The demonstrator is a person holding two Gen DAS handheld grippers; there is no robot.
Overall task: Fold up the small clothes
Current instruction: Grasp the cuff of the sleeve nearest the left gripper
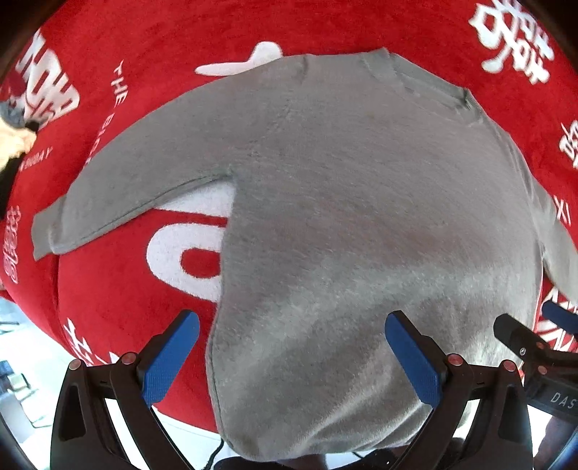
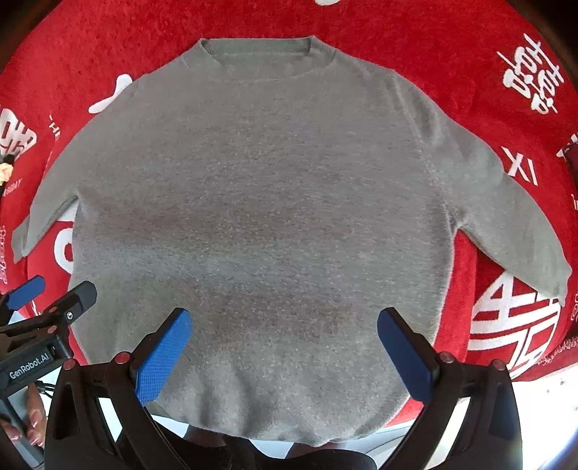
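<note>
Red plush cloth (image 2: 415, 32) with white printed lettering covers the surface under me, and on it the grey sweater (image 2: 260, 202) lies flat, neck band at twelve o'clock and hem toward me at six, where the hem reaches the cloth's near edge; whether it hangs over I cannot tell. Both sleeves are out: one (image 1: 119, 170) runs down toward nine o'clock in my left view, the other (image 2: 505, 217) slants toward four o'clock in my right view. I judge the folding has not begun, since the body is smoothed out and nothing is doubled over yet. My left tongs (image 1: 292, 361) hover near the hem's left corner with the blue pads spread wide, pinching nothing; my right tongs (image 2: 285, 358) hover over the hem's middle-right, likewise spread and empty. Each pair shows in the other's view, so they sit close together. Next, I think, I need to take a sleeve or a side edge and carry it across the chest, which means lowering one pad under the fabric and closing on a single layer at the edge. It looks like a soft, fuzzy knit with a ribbed collar, so it should drape and stretch rather than crease sharply, and the pile beneath may drag at it.
</note>
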